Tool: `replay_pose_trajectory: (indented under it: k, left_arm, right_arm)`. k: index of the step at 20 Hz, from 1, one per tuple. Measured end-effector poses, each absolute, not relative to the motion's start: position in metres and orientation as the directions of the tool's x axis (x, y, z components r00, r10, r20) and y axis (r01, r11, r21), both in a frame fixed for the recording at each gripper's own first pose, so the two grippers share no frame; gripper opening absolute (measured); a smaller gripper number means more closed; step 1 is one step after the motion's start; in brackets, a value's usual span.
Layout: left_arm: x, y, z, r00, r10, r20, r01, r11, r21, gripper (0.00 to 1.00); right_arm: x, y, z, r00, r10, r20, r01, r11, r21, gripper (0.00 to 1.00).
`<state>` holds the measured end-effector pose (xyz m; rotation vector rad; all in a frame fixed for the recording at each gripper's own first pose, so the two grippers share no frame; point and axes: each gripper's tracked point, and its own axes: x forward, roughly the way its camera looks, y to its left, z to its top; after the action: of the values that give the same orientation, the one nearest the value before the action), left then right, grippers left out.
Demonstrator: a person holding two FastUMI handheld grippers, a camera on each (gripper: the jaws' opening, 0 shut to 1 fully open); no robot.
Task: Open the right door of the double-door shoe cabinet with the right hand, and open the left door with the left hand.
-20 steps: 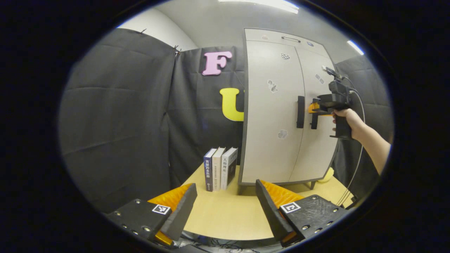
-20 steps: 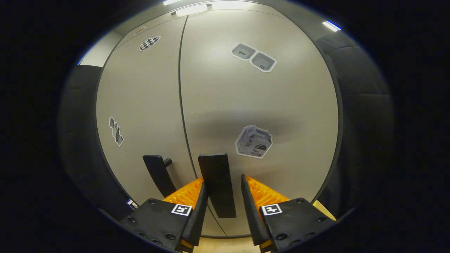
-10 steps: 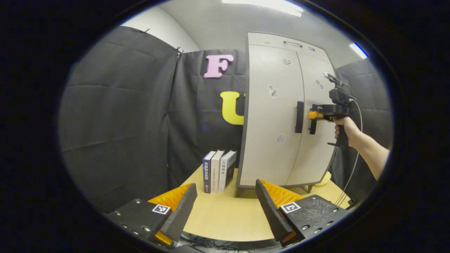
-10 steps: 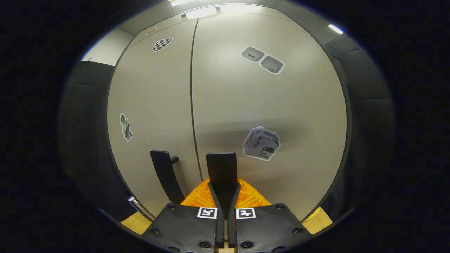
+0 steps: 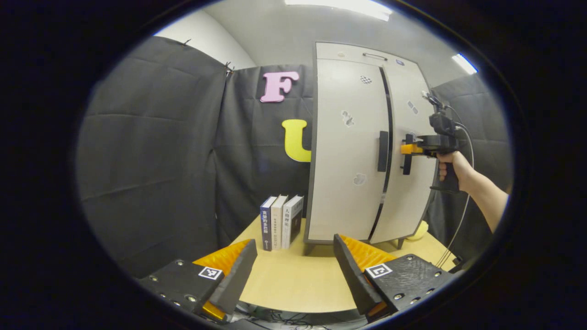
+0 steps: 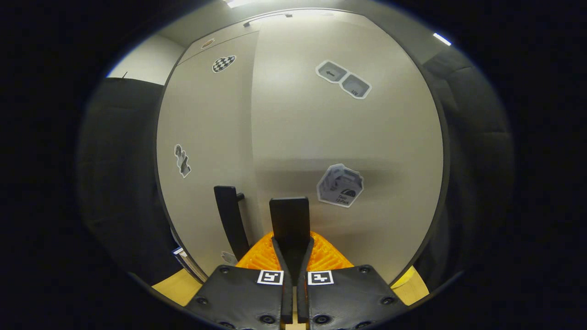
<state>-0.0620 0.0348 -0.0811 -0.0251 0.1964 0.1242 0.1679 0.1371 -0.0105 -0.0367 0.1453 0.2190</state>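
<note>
Black right door handle (image 6: pixel 289 220) (right hand-held gripper (image 6: pixel 290 256) clamping it).

Sticker (image 6: pixel 340 185) on the right door (image 6: pixel 348 137) with small print too blurred to read, three books (image 5: pixel 280 222) with spine lettering too small to read
</note>
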Motion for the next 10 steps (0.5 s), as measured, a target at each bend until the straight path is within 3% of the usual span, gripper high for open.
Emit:
replay_pose_trajectory:
  k: [10]
  left_arm:
    - [-0.071,0.016,-0.091,0.971,0.102,-0.218,-0.108,0.994,-0.015,0.98]
  right_arm:
    - [0.129,0.116,-0.008,0.945,0.287,-0.153,-0.292,0.956,-0.007,0.05]
